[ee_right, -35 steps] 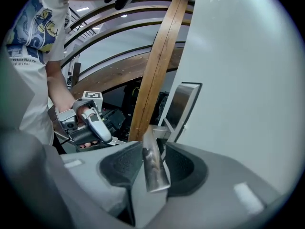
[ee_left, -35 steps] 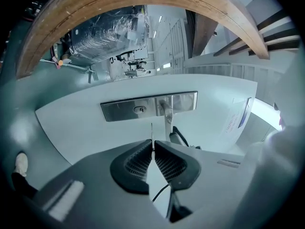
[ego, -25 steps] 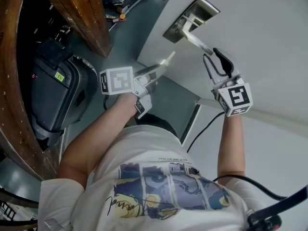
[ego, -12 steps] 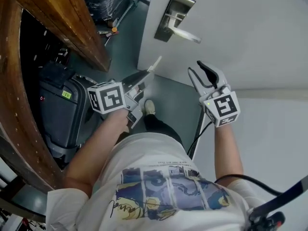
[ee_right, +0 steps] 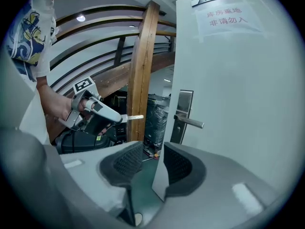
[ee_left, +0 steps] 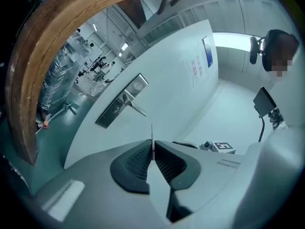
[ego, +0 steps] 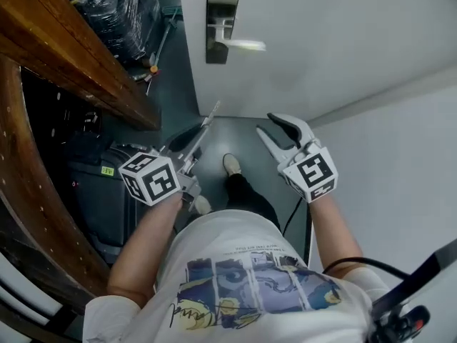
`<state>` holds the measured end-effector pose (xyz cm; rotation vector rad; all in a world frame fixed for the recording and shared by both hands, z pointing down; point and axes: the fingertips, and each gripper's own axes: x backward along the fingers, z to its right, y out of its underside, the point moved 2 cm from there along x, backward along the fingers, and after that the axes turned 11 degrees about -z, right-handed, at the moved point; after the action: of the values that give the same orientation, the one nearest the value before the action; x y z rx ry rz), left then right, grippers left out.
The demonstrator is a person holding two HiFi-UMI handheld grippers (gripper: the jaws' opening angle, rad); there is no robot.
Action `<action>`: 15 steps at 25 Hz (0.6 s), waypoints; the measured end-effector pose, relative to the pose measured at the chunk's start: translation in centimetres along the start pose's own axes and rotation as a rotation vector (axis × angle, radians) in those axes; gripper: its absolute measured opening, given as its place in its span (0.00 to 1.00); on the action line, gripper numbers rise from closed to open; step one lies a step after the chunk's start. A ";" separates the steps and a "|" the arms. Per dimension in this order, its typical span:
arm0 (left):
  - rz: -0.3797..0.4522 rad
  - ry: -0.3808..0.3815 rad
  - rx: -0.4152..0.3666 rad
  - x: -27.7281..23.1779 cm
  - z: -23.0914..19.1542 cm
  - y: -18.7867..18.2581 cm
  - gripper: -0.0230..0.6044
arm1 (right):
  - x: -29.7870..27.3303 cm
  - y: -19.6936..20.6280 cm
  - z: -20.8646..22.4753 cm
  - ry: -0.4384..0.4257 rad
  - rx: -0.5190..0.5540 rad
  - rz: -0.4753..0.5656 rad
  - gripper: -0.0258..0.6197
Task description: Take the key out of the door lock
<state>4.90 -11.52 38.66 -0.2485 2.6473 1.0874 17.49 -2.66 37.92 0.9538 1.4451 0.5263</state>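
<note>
A thin silver key (ego: 209, 118) sticks out from my left gripper (ego: 198, 131), which is shut on it; the blade (ee_left: 152, 136) stands edge-on between the ribbed pads. The key (ee_right: 134, 117) is clear of the lock and points toward the white door (ego: 321, 41). The steel lock plate (ego: 221, 27) with its lever handle (ego: 244, 46) sits farther up the door; I cannot make out its keyhole. My right gripper (ego: 270, 130) hangs open and empty to the key's right, below the handle. The same lock plate (ee_left: 121, 108) lies ahead of the left jaws.
A curved wooden beam (ego: 64, 41) runs along the left. Below it stands a dark case (ego: 100, 184), and a wrapped pallet (ego: 121, 6) stands farther back. The person's shoe (ego: 230, 164) is on the green floor by the door edge. A paper notice (ee_right: 228, 17) hangs on the door.
Both grippers have drawn back from the door. The right gripper, close under the lever handle a second ago, is now well below it. The left still holds the key.
</note>
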 end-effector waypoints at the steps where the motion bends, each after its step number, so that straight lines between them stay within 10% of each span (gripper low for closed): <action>1: -0.010 -0.010 -0.026 0.3 0.3 0.2 0.08 | 0.3 0.3 -0.5 0.002 -0.006 0.001 0.25; 15: -0.085 -0.063 -0.203 4.3 3.5 2.2 0.08 | 3.3 0.9 -5.7 0.036 -0.069 0.021 0.23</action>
<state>0.93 -7.76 36.41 -0.3576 2.4490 1.3142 12.58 1.76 37.49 0.9096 1.4410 0.6086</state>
